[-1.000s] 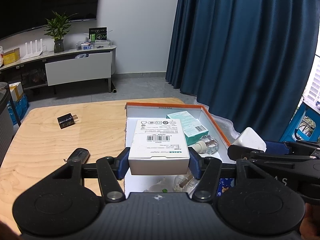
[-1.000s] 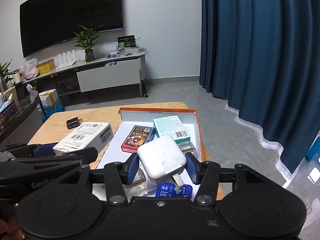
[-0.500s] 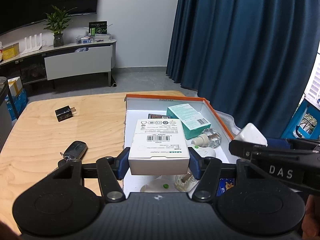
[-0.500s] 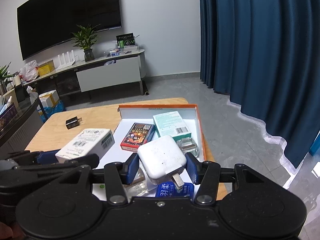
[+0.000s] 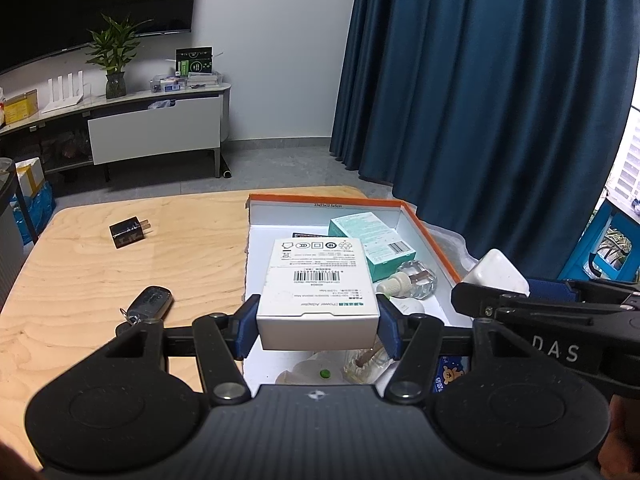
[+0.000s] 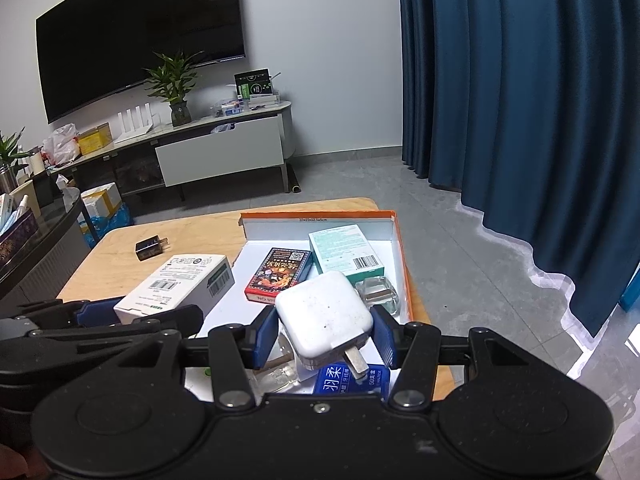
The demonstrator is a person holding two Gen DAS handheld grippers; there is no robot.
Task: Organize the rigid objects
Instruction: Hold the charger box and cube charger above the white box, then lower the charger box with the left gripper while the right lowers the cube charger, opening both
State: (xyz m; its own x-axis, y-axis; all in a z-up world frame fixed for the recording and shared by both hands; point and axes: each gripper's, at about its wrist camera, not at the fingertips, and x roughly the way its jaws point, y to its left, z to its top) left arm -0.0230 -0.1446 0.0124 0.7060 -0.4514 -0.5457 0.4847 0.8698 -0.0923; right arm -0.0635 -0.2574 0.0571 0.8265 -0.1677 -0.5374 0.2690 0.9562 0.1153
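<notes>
Left wrist: white barcoded box [image 5: 318,288] between blue jaws.

Dark blue curtain [image 6: 520,120] hangs along the right side, over grey floor [image 6: 440,208]. Black TV [image 6: 140,36] on the white wall above a low cabinet [image 6: 220,152]; potted plant [image 6: 174,88], white router [image 6: 134,122] and green-black box [image 6: 254,84] on its top.

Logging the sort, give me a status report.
Left gripper shut on white box. Right gripper shut on white charger. Both over the tray, already crowded. Black plug, key fob on table.
</notes>
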